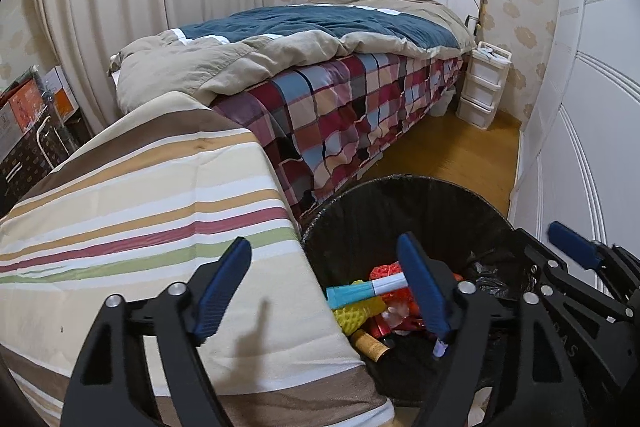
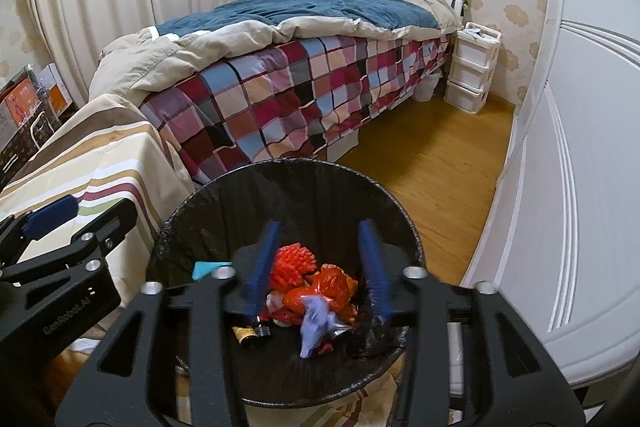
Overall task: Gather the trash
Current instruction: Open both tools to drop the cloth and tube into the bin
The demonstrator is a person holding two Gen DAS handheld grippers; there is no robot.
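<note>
A black-lined trash bin [image 1: 400, 183] [image 2: 300, 163] stands on the floor beside a striped surface. It holds orange netting [image 2: 288, 265], a yellow foam piece [image 1: 360, 311], a brown bottle [image 1: 370, 345] and a turquoise-and-white tube [image 1: 368, 289]. My left gripper [image 1: 324, 291] is open over the bin's left edge, with nothing pressed between its blue pads. My right gripper [image 2: 318, 267] is open above the bin's middle. A blurred lavender crumpled piece [image 2: 316, 327] lies just below its fingers, apart from the pads. Each gripper shows at the edge of the other's view.
A striped cloth-covered surface [image 1: 140, 207] fills the left. Behind the bin is a bed with a plaid sheet [image 2: 280, 99]. White plastic drawers [image 2: 470, 67] stand by the headboard. White wardrobe doors [image 2: 580, 187] line the right, with wooden floor [image 2: 432, 163] between. Boxes [image 1: 28, 115] are stacked far left.
</note>
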